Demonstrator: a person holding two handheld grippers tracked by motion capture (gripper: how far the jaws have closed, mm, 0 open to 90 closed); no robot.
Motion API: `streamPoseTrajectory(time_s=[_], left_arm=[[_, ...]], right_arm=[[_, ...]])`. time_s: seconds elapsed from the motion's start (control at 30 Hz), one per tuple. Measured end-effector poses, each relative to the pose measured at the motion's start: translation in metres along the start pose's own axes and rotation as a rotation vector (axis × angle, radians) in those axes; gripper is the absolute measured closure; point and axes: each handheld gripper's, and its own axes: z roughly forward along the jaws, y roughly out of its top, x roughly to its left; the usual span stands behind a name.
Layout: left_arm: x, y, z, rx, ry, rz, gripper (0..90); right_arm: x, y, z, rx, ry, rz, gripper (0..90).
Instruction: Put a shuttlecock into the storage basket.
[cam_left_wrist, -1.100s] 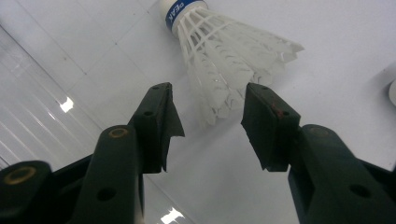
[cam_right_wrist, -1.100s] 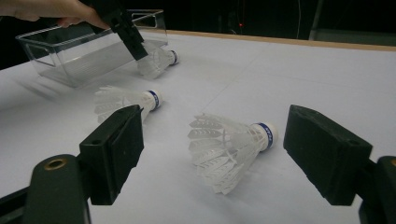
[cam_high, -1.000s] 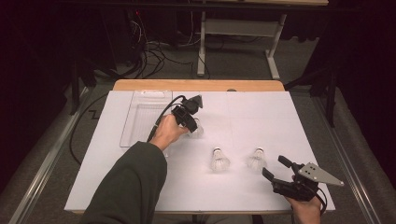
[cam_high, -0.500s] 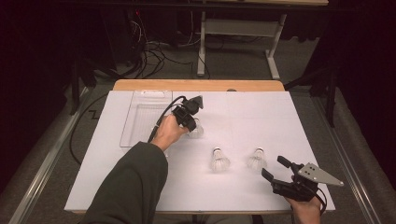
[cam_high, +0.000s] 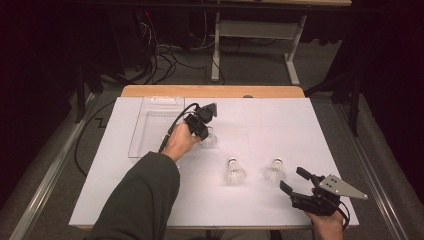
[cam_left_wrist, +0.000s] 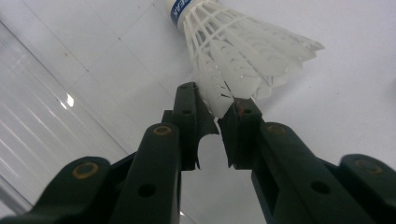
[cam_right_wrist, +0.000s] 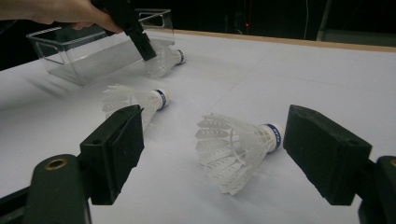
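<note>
Feathers of a shuttlecock lying on the white tabletop beside the clear tray are pinched by the left gripper, whose fingers have just been closing. Right gripper fingers gape wide, holding nothing.

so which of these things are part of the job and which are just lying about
In the job:
- left tongs, jaws just closing on the skirt feathers of the far shuttlecock
- clear plastic tray beside it

Lying about:
- two near shuttlecocks
- right tongs, open
</note>
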Motion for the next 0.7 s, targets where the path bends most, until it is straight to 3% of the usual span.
streamPoseTrajectory(time_s=[0.27, 0.7], left_arm=[[-0.0002, 0.0002, 0.0006, 0.004, 0.001, 0.003, 84.3], [0.0029, -0.0010, 0.0002, 0.003, 0.016, 0.000, 89.1]], right_arm=[[-0.0010, -0.0008, 0.0016, 0.022, -0.033, 0.001, 20.9], [-0.0043, -0.0021, 0.0040, 0.036, -0.043, 0.005, 20.8]])
